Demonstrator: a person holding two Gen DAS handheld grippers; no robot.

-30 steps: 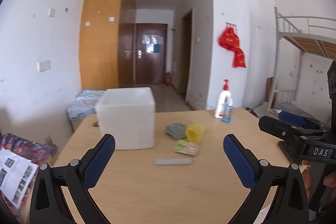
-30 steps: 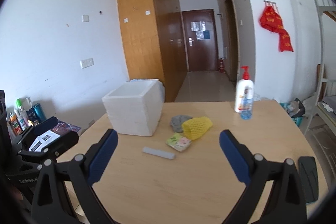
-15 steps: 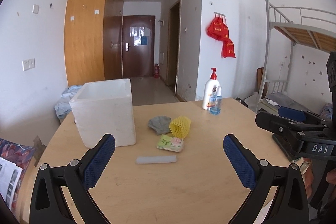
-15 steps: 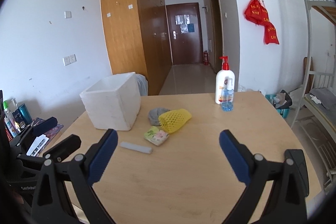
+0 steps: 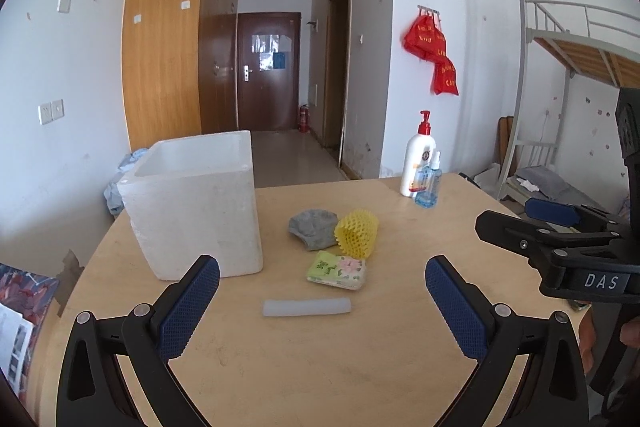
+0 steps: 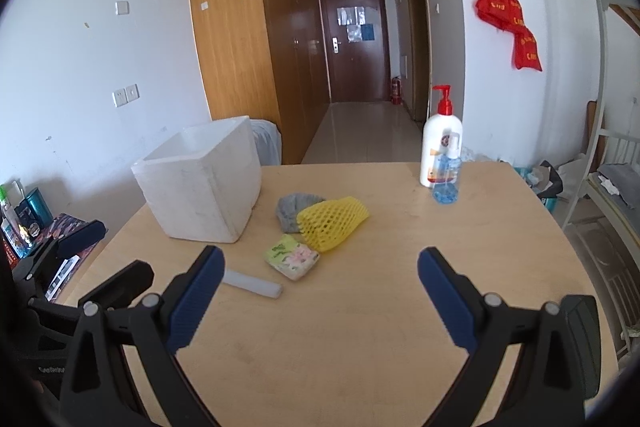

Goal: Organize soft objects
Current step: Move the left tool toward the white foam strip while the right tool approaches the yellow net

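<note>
Ahead of the spread left hand-held gripper: white foam strip, apart.

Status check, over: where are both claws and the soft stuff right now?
Left claw open, empty. Right claw open, empty. Yellow foam net, grey cloth, floral pack, white strip on table, outside foam box. Path clear.
</note>
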